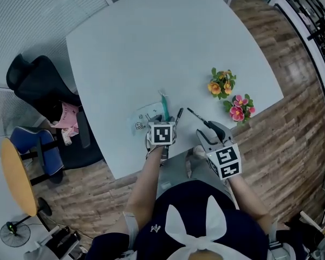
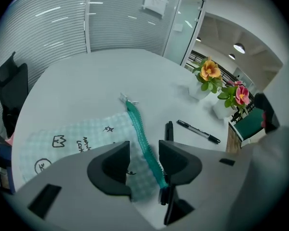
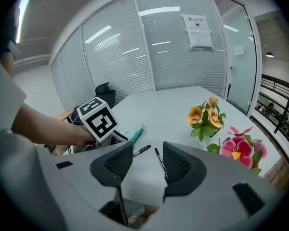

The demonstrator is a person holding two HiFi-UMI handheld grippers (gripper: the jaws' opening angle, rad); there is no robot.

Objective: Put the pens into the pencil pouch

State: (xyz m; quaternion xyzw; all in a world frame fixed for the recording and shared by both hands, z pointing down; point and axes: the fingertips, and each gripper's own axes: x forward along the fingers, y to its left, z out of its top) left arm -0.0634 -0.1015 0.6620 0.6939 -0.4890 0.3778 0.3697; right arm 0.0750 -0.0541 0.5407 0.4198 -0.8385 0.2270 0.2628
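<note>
Here, left hand-held gripper (image 2: 143, 154) over pencil pouch (image 2: 77, 134).

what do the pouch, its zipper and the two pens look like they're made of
The pouch looks like soft cloth: matte pale-green check with printed doodles, lying limp. The zipper has teal ribbed teeth, probably plastic or nylon. The nearer pen is black, likely plastic. The farther pen has black ends and a pale shiny barrel, likely plastic too.

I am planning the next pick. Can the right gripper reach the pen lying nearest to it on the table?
Probably yes. The right gripper has its jaws apart and empty, and that pen lies on the bare table just ahead of them. The flowers stand well off to the side.
</note>
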